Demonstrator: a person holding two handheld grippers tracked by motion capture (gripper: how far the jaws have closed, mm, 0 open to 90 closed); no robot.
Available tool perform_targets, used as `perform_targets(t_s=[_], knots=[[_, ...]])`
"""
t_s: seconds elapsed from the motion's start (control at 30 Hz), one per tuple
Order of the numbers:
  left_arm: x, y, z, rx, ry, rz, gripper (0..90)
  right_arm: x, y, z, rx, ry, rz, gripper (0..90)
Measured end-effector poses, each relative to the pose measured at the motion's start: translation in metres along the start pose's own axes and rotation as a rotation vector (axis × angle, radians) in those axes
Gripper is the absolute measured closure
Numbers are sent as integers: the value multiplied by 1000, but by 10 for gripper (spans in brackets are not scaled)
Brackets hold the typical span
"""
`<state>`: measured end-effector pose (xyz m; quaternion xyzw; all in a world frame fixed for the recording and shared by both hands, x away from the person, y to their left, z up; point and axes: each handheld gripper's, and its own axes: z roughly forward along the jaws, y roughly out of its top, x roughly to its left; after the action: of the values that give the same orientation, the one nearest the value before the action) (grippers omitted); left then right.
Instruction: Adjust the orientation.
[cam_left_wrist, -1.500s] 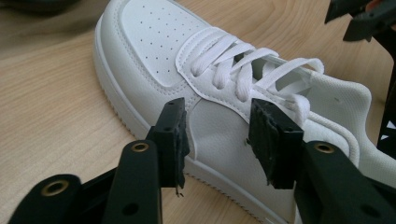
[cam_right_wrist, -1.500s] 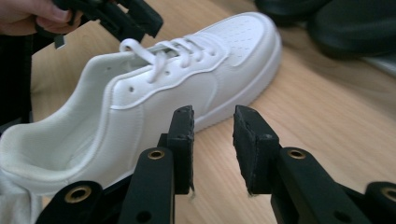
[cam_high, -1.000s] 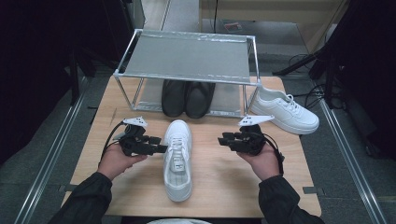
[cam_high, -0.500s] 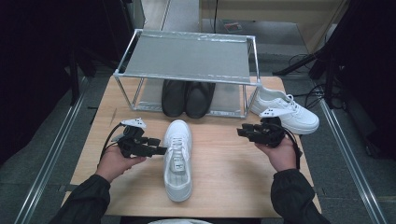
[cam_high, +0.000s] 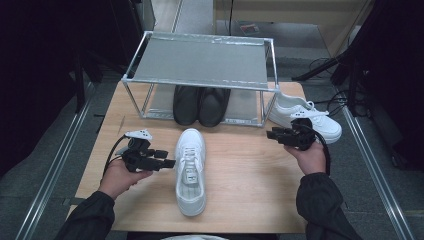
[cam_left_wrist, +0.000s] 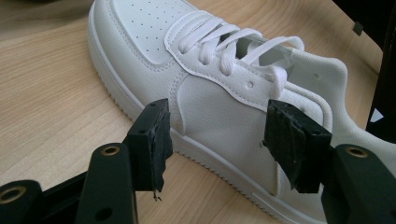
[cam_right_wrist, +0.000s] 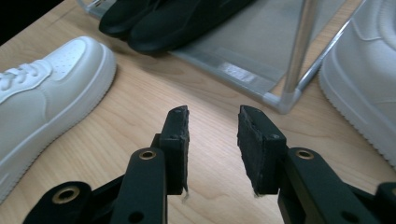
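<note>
A white sneaker (cam_high: 190, 170) lies in the middle of the wooden table (cam_high: 250, 190), toe toward the rack. My left gripper (cam_high: 167, 162) sits just left of it, open; in the left gripper view the sneaker's side (cam_left_wrist: 210, 70) lies just beyond the spread jaws of the left gripper (cam_left_wrist: 217, 140), untouched. A second white sneaker (cam_high: 305, 117) rests at the rack's right end. My right gripper (cam_high: 272, 134) hovers just in front of it, open and holding nothing. In the right gripper view the right gripper (cam_right_wrist: 212, 126) points at bare wood, with that sneaker (cam_right_wrist: 364, 88) to the right.
A metal rack (cam_high: 200, 65) with a grey mesh top stands at the back of the table. A pair of black shoes (cam_high: 202, 105) sits on its lower shelf, also seen as black shoes (cam_right_wrist: 173, 18). The rack's corner post (cam_right_wrist: 299, 51) is close ahead of the right gripper.
The right gripper has moved right and farther back, from beside the middle sneaker to the rack's right corner near the second sneaker. The left gripper has stayed put.
</note>
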<state>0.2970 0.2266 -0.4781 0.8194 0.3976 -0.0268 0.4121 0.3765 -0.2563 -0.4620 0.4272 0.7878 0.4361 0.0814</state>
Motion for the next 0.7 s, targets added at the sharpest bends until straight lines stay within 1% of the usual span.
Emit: perform_targets(t_s=[0.13, 0.2, 0.27, 0.33, 0.4, 0.47, 0.57, 0.6, 0.63, 0.7], knots=[[0, -2, -1, -4, 3, 2, 408, -10, 1, 0, -5, -25, 9, 643], [-1, -3, -1, -8, 2, 1, 407, -17, 2, 0, -8, -46, 9, 641], [-1, -4, -2, -8, 2, 4, 406, -23, 3, -2, -9, -58, 22, 638], [-1, -4, -2, -10, 6, 7, 405, -29, 4, -2, -16, -60, 29, 630], [-2, -4, -3, -10, 12, 6, 403, -36, 6, -2, -16, -72, 15, 624], [-2, -4, -3, -18, 8, 7, 402, -44, 11, -1, 1, -90, 18, 624], [-3, -4, -3, -18, 12, 13, 401, -53, 18, -1, 1, -103, 26, 625], [-4, -4, -2, -19, 13, 16, 401, -55, 20, -1, -1, -108, 19, 625], [-4, -4, -2, -16, 13, 20, 401, -57, 23, -1, 2, -108, 24, 624], [-4, -4, -2, -13, 12, 24, 401, -61, 28, -1, 11, -118, 7, 625]])
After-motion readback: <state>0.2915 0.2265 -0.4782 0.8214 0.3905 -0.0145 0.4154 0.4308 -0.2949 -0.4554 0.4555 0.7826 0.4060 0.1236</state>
